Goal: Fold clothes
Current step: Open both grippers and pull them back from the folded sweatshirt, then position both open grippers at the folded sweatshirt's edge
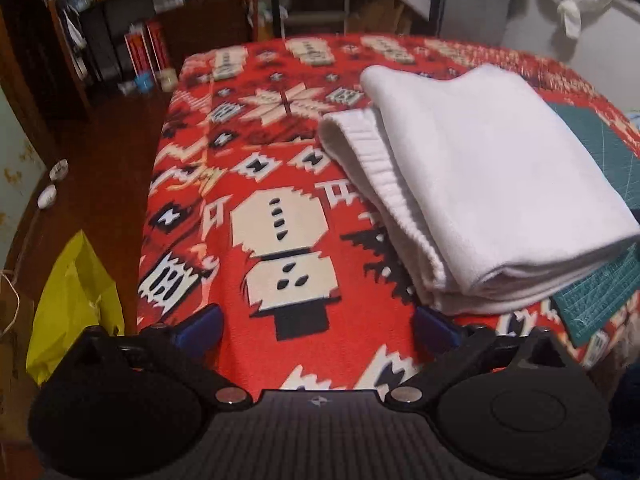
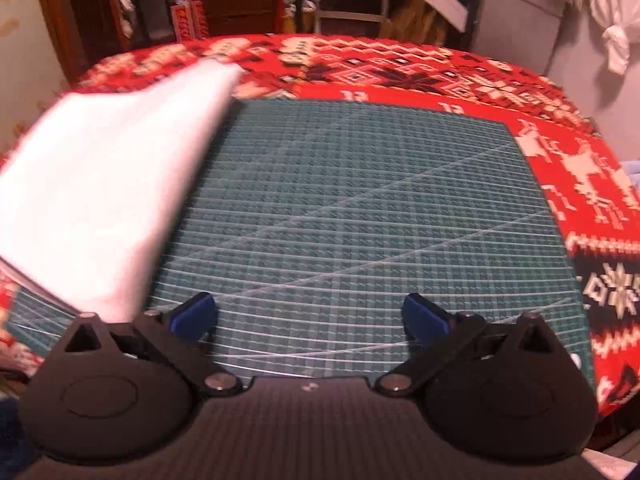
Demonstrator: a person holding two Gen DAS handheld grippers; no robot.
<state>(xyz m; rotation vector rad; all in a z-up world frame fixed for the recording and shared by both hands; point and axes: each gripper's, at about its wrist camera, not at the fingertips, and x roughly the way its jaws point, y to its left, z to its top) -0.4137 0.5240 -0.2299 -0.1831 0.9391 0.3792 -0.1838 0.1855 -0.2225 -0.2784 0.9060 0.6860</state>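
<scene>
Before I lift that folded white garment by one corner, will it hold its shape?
Probably not. The folded white garment looks like soft fleece in loose stacked layers, so a one-corner lift would likely let them sag and unfold. It seems light for its bulk. It overlaps the green cutting mat, which looks smooth, so a push may slide it rather than bunch it.

Cluttered dark shelves (image 1: 120,32), brown floor (image 1: 112,168), grey wall (image 2: 520,28).

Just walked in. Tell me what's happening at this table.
A person is folding clothes with a handheld two-finger tool in each hand. A white garment lies folded into a thick stack, partly on the green cutting mat and partly on the red patterned tablecloth. The left tool and right tool are both open, holding nothing, with the garment untouched.
</scene>
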